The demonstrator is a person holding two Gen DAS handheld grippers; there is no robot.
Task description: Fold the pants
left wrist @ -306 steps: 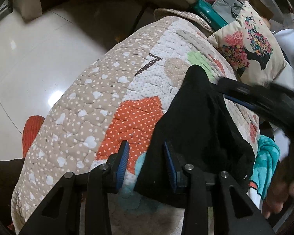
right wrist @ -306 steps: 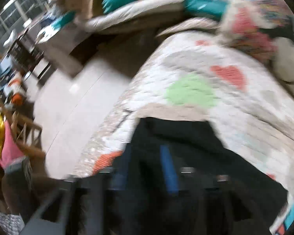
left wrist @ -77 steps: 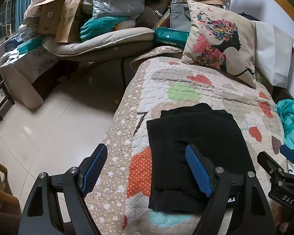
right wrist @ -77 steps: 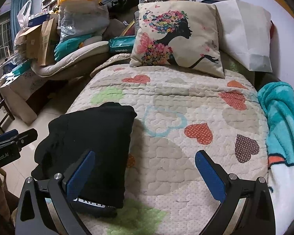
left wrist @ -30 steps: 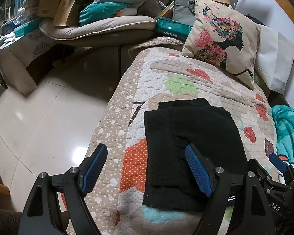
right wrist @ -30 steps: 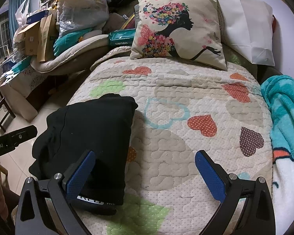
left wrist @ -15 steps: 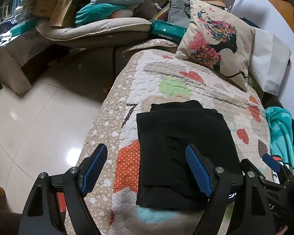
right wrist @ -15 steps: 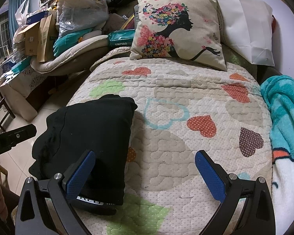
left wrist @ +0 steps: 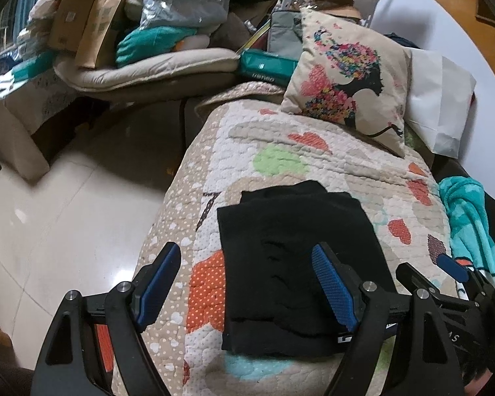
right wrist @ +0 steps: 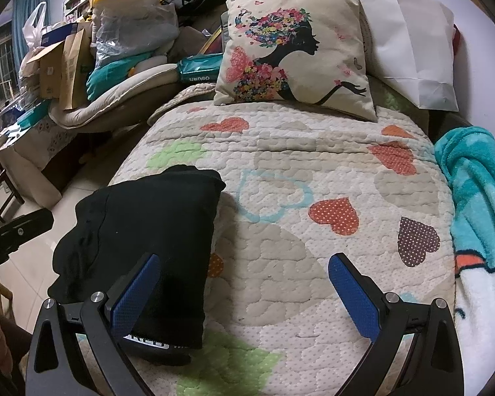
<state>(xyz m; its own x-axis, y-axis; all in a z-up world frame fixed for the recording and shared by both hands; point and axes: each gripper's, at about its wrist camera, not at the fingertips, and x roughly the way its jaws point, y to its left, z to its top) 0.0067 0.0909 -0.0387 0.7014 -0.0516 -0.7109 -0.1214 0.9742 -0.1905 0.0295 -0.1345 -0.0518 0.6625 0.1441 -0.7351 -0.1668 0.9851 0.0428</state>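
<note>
While the folded black pants (left wrist: 297, 257) lay on the heart-patterned quilt (right wrist: 313, 151) at lower centre, we held our left gripper (left wrist: 247, 280) and right gripper (right wrist: 244, 293) wide, gripping nothing.

My black pants (left wrist: 297, 257) lie folded into a thick, flat rectangle on the heart-patterned quilt (left wrist: 280, 151), close to its left edge by the floor side. One fold edge peeks out unevenly at the far end.
</note>
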